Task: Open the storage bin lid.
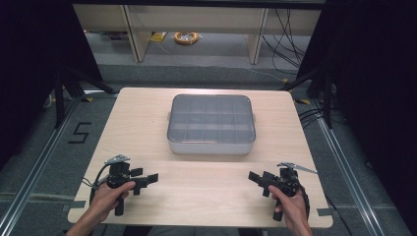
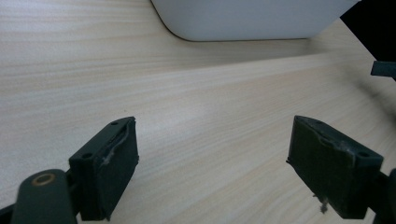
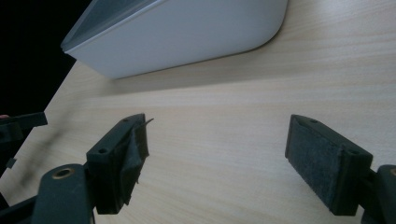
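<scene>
Nothing's started yet: the lidded box [image 1: 211, 124] sits mid-table, seemingly shut, with the left gripper [image 1: 146, 180] and right gripper [image 1: 257, 179] both well short of it on the near side, jaws spread and empty.

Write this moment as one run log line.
left gripper: open, empty | right gripper: open, empty | box: lid on, untouched, mid table

A white box [image 1: 211, 125] with a clear lid over a grid of compartments sits at the centre of the wooden bench [image 1: 147, 113], toward twelve o'clock. At seven o'clock a hand [image 1: 105, 199] holds the left claw [image 1: 147, 179], jaws apart. At five o'clock another hand [image 1: 290, 209] holds the right claw [image 1: 259, 181], jaws apart. Both claws are well apart from the box.
</scene>
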Tool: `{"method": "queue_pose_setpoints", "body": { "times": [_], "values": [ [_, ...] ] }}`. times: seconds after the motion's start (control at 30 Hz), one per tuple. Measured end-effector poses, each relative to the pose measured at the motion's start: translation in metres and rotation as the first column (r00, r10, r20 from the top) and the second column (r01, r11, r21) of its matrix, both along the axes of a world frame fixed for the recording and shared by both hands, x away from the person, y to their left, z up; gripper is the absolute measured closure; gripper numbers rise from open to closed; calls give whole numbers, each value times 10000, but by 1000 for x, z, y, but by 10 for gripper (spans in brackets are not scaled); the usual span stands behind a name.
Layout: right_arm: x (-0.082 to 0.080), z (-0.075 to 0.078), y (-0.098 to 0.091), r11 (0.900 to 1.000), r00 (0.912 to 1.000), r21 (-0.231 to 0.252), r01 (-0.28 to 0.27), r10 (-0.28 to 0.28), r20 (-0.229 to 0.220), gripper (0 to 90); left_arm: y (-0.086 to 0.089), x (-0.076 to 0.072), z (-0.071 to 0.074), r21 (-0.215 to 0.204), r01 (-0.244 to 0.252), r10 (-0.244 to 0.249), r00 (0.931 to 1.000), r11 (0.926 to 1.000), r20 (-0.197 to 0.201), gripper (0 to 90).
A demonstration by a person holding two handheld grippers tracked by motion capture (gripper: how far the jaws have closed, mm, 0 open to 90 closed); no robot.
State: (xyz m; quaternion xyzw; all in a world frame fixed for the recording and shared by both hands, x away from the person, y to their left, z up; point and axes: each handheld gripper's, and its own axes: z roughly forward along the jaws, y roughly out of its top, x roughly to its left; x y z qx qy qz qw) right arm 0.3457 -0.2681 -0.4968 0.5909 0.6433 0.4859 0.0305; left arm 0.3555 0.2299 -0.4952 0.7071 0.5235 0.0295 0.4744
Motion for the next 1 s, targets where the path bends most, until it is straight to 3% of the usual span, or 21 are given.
{"method": "queue_pose_setpoints", "body": {
  "times": [0.03, 0.17, 0.3, 0.43, 0.5, 0.53, 0.83, 0.87, 0.9, 0.93, 0.97, 1.0],
  "values": [
    [-1, 3, 2, 9990, 9987, 309, 315, -301, -418, 222, 1, 3, 1, 2, 16, -16, 10000, 10000, -57, 152],
    [3, 5, -2, 9993, 9994, 311, 227, -218, -282, 223, 1, 6, 2, 47, -9, 10, 10000, 10000, -38, 154],
    [11, 11, -10, 9994, 9996, 267, 206, -211, 193, 224, 3, 13, 5, -141, -143, 141, 9998, 9998, -145, 156],
    [13, 18, -10, 9977, 9992, 570, 360, -351, -179, 236, 3, 17, 6, -184, -183, 179, 9996, 9997, -208, 156],
    [16, 20, -10, 9975, 9989, 529, 462, -455, -134, 236, 2, 18, 7, -164, -258, 256, 9996, 9995, -155, 156],
    [22, 20, -13, 9988, 9993, 379, 306, -314, 218, 235, 2, 19, 7, -198, -295, 292, 9995, 9994, -115, 156],
    [36, 26, -12, 9989, 9984, 282, 382, -394, 410, 235, 0, 28, 10, -129, -329, 329, 9995, 9994, -5, 156],
    [35, 29, -10, 9973, 9985, 503, 535, -540, 79, 235, 0, 29, 11, -164, -273, 273, 9996, 9995, -7, 156],
    [38, 28, -12, 9988, 9981, 179, 448, -455, 416, 238, 0, 31, 11, -327, -135, 133, 9999, 9994, -39, 156],
    [39, 33, -9, 9983, 9985, 326, 478, -486, 254, 238, 0, 34, 13, -575, -185, 188, 9998, 9982, 45, 157],
    [39, 33, -9, 9983, 9985, 326, 478, -486, 254, 238, 0, 34, 13, -575, -185, 188, 9998, 9982, 45, 158],
    [44, 32, -10, 9990, 9978, 179, 401, -410, 518, 238, 0, 38, 15, -312, -214, 218, 9997, 9993, 123, 159]
  ]
}}
